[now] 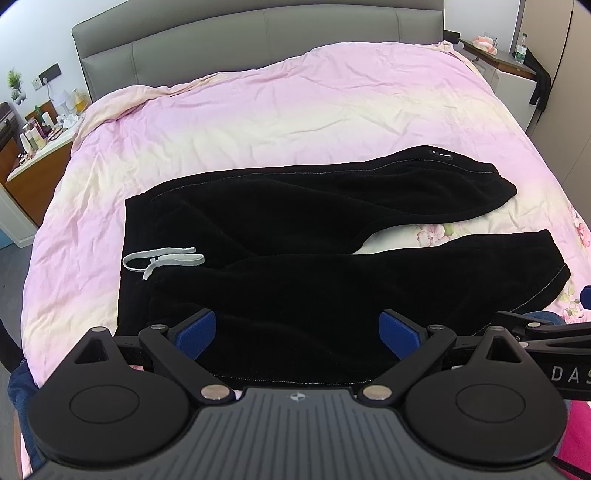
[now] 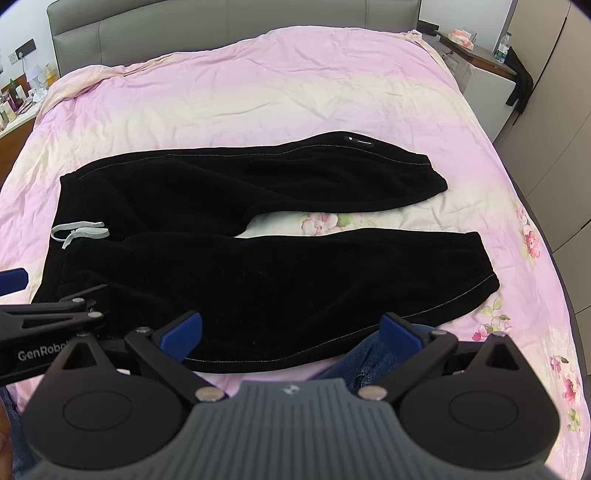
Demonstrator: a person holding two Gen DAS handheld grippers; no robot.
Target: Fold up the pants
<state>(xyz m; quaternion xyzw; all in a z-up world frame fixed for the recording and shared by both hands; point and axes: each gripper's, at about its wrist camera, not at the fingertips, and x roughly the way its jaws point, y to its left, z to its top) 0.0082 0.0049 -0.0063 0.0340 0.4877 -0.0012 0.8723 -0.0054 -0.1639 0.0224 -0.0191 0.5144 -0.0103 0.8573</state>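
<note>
Black pants (image 1: 295,229) lie flat on a pink duvet (image 1: 258,110), waist at the left with a white drawstring (image 1: 162,258), two legs spread apart toward the right. They also show in the right wrist view (image 2: 258,266). My left gripper (image 1: 297,332) is open and empty, hovering above the near leg close to the waist. My right gripper (image 2: 291,332) is open and empty, above the near leg's front edge. Each gripper shows at the edge of the other's view.
A grey headboard (image 1: 258,33) stands at the far end. A nightstand (image 1: 40,147) with bottles is at the left, a desk (image 1: 506,55) at the right. A person's jeans (image 2: 362,354) show at the bed's near edge.
</note>
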